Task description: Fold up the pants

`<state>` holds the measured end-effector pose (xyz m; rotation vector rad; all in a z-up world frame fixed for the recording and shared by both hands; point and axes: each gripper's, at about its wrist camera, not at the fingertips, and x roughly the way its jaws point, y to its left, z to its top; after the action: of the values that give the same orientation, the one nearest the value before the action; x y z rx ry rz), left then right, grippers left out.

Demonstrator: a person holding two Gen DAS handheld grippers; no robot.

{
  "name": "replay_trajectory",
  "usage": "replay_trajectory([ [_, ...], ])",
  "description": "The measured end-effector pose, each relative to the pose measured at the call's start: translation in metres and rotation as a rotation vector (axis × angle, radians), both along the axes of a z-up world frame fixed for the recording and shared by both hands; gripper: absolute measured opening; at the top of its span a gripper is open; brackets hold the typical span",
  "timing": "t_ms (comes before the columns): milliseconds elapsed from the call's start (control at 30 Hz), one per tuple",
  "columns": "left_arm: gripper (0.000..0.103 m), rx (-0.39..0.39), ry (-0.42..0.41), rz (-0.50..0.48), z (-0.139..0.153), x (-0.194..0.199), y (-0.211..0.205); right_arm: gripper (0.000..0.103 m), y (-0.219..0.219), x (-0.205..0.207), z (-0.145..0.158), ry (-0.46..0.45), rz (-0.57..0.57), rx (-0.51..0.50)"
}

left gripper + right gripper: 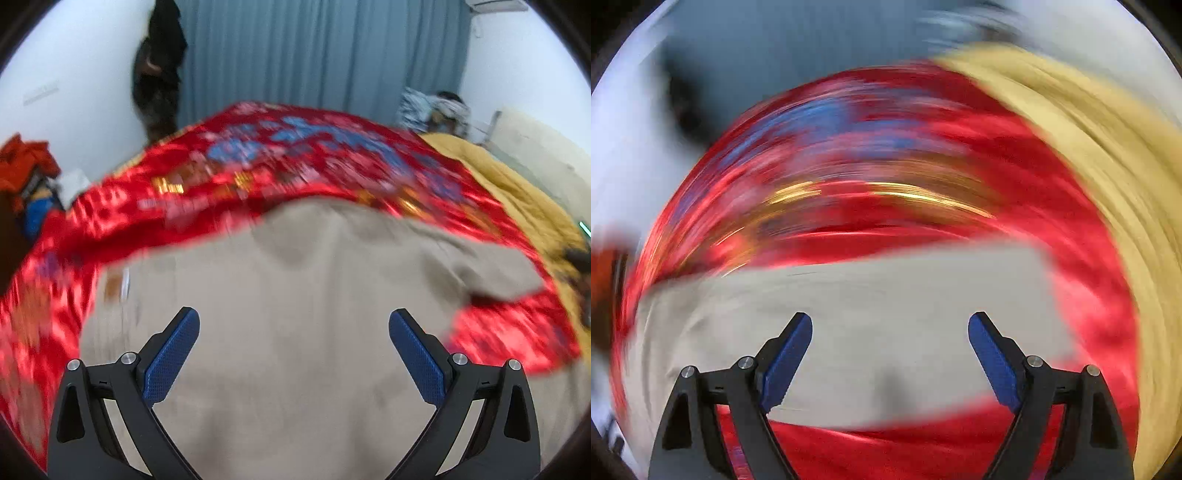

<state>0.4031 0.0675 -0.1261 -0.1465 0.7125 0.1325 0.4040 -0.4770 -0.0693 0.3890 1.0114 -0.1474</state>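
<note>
Beige pants (295,295) spread on red bedcover (110,218), long axis nine-to-three, at twelve o'clock of left gripper (294,325) and right gripper (890,328), both spread, empty.

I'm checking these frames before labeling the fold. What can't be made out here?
- Right wrist view: motion blur smears the pants and red cover; creases unreadable.
- Left wrist view: near part of the pants cut off by the bottom edge, behind the left gripper.
- Cover pattern: blurred.
</note>
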Motion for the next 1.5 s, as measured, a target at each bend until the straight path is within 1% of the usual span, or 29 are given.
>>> replay_trajectory([
  [67,0.102,0.012,0.017,0.024,-0.022,0.036,0.005,0.083,-0.066,-0.030,-0.019,0.020,-0.201,0.118],
  [100,0.102,0.010,0.049,0.019,-0.038,0.052,0.009,0.082,-0.085,-0.042,-0.028,0.016,-0.244,0.197],
  [200,0.102,-0.051,0.229,-0.077,-0.100,0.082,0.019,0.081,-0.098,-0.051,-0.050,-0.052,-0.195,0.422],
  [233,0.102,-0.046,0.244,-0.101,-0.114,0.081,0.019,0.081,-0.092,-0.044,-0.056,-0.069,-0.161,0.467],
  [300,0.102,-0.031,0.214,-0.123,-0.116,0.075,0.015,0.081,-0.074,-0.021,-0.065,-0.076,-0.108,0.485],
  [333,0.102,-0.033,0.217,-0.127,-0.113,0.074,0.014,0.079,-0.067,-0.012,-0.069,-0.062,-0.096,0.465],
  [367,0.102,-0.031,0.220,-0.133,-0.113,0.072,0.012,0.063,-0.059,0.002,-0.074,-0.039,-0.091,0.436],
  [400,0.102,-0.027,0.226,-0.143,-0.112,0.071,0.010,0.042,-0.052,0.017,-0.079,-0.014,-0.082,0.418],
  [433,0.102,-0.025,0.237,-0.163,-0.110,0.070,0.007,0.008,-0.045,0.030,-0.078,0.012,-0.073,0.383],
  [500,0.102,-0.055,0.238,-0.201,-0.104,0.079,0.013,0.007,-0.032,0.054,-0.049,-0.048,0.000,0.192],
  [533,0.102,-0.075,0.229,-0.228,-0.100,0.077,0.013,0.006,-0.026,0.065,-0.029,-0.099,0.050,0.052],
  [567,0.102,-0.085,0.228,-0.248,-0.100,0.080,0.014,0.003,-0.021,0.076,-0.012,-0.131,0.086,-0.161],
  [600,0.102,-0.083,0.235,-0.258,-0.103,0.079,0.014,0.004,-0.024,0.082,-0.003,-0.124,0.083,-0.350],
  [633,0.102,-0.064,0.244,-0.264,-0.108,0.079,0.013,0.007,-0.034,0.097,-0.006,-0.075,0.051,-0.436],
  [667,0.103,-0.044,0.247,-0.267,-0.112,0.078,0.010,0.022,-0.043,0.105,-0.013,-0.016,0.011,-0.434],
  [733,0.103,-0.021,0.240,-0.267,-0.112,0.078,0.008,0.039,-0.061,0.120,-0.029,0.119,-0.107,-0.386],
  [767,0.103,-0.015,0.234,-0.266,-0.112,0.077,0.007,0.039,-0.058,0.119,-0.028,0.094,-0.131,-0.389],
  [833,0.103,-0.009,0.221,-0.262,-0.113,0.075,0.006,0.044,-0.036,0.108,-0.015,-0.037,-0.124,-0.375],
  [867,0.103,0.001,0.216,-0.258,-0.113,0.073,0.005,0.049,-0.018,0.103,-0.011,-0.091,-0.071,-0.324],
  [967,0.103,0.057,0.223,-0.247,-0.116,0.077,0.003,0.061,0.070,0.099,-0.025,-0.125,0.252,0.044],
  [1067,0.103,0.093,0.239,-0.242,-0.118,0.081,0.003,0.070,0.166,0.094,-0.053,-0.052,0.529,0.158],
  [1133,0.103,0.100,0.256,-0.233,-0.117,0.083,0.003,0.070,0.216,0.088,-0.078,0.026,0.677,0.086],
  [1167,0.103,0.107,0.273,-0.225,-0.116,0.084,0.002,0.068,0.229,0.089,-0.088,0.053,0.704,-0.031],
  [1233,0.102,0.131,0.306,-0.171,-0.103,0.082,0.001,0.068,0.219,0.093,-0.089,0.067,0.614,-0.294],
  [1300,0.102,0.089,0.251,-0.144,-0.078,0.059,-0.003,0.069,0.191,0.080,-0.069,0.046,0.481,-0.458],
  [1333,0.102,0.060,0.226,-0.158,-0.071,0.046,-0.007,0.069,0.178,0.064,-0.053,0.010,0.452,-0.447],
  [1400,0.102,0.013,0.185,-0.214,-0.058,0.007,-0.027,0.075,0.155,0.015,-0.026,-0.058,0.455,-0.336],
  [1467,0.102,0.036,0.184,-0.268,-0.062,-0.034,-0.052,0.084,0.152,-0.047,-0.019,-0.088,0.509,-0.238],
  [1500,0.102,0.059,0.197,-0.284,-0.068,-0.051,-0.063,0.084,0.159,-0.078,-0.025,-0.083,0.550,-0.189],
])
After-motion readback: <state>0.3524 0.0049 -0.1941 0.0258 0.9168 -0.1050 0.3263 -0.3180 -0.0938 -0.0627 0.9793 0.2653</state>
